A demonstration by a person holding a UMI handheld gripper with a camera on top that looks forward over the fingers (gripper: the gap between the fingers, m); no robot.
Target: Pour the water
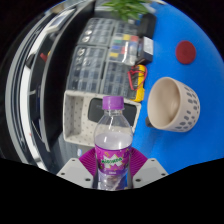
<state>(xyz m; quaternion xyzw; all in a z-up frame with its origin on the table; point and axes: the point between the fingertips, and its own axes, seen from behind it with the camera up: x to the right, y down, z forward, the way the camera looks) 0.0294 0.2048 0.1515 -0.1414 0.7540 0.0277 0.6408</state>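
The tongs [112,172] are clamped on a clear plastic water bottle with a purple cap and a purple-and-green label [113,140]: both pink-padded fingers [92,165] press its lower body at the label, one at each side. The bottle stands roughly along the fingers' line, its cap pointing away from them, and the cap looks screwed on, though I cannot be sure.

Just beyond the bottle and to its left sits a white slatted plastic basket [85,110]. To the right, a little farther off, a cream ceramic bowl with a dotted outer wall [175,105] rests on the blue table surface [185,35], its mouth showing toward the tongs.

By my judgement the bottle is grasped and being carried; pouring has not begun. Next, bring the bottle's mouth over the bowl and tip it slowly, provided the cap is off.

Farther back lie cluttered shelves and small items, too blurred to name.
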